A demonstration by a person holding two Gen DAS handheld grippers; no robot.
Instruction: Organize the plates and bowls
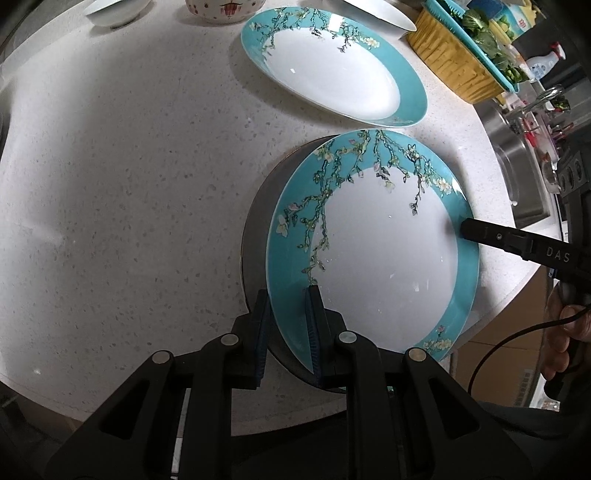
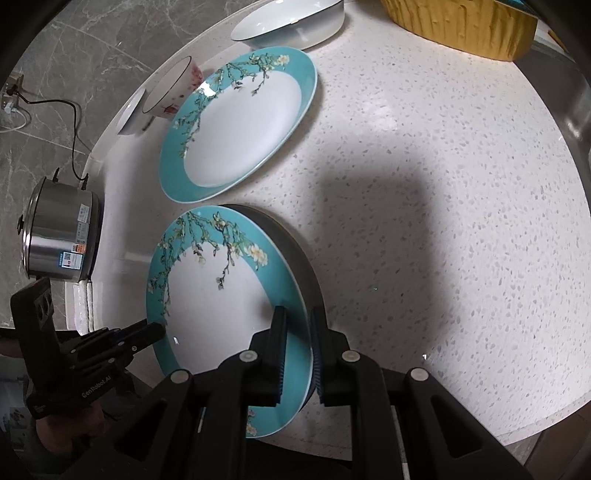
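A: Plates with teal rims and blossom branches lead this kitchen scene: one teal-rimmed plate is held just above the speckled white counter, a dark shadow under it, near the counter's front edge

B: Who holds it?

A: Both tools. The left gripper has its jaws clamped on the plate's near rim, one pad on the face, one beneath. The right gripper is closed on the opposite rim in the same way; its black finger shows at the plate's far side in the left wrist view

B: And the rest of the crockery?

A: A second teal plate lies flat on the counter just beyond, apart from the held one. Behind it stand a white bowl with red pattern and a plain white dish

B: Anything else?

A: A yellow basket to one side, a steel pot off the counter's edge, a sink at the right
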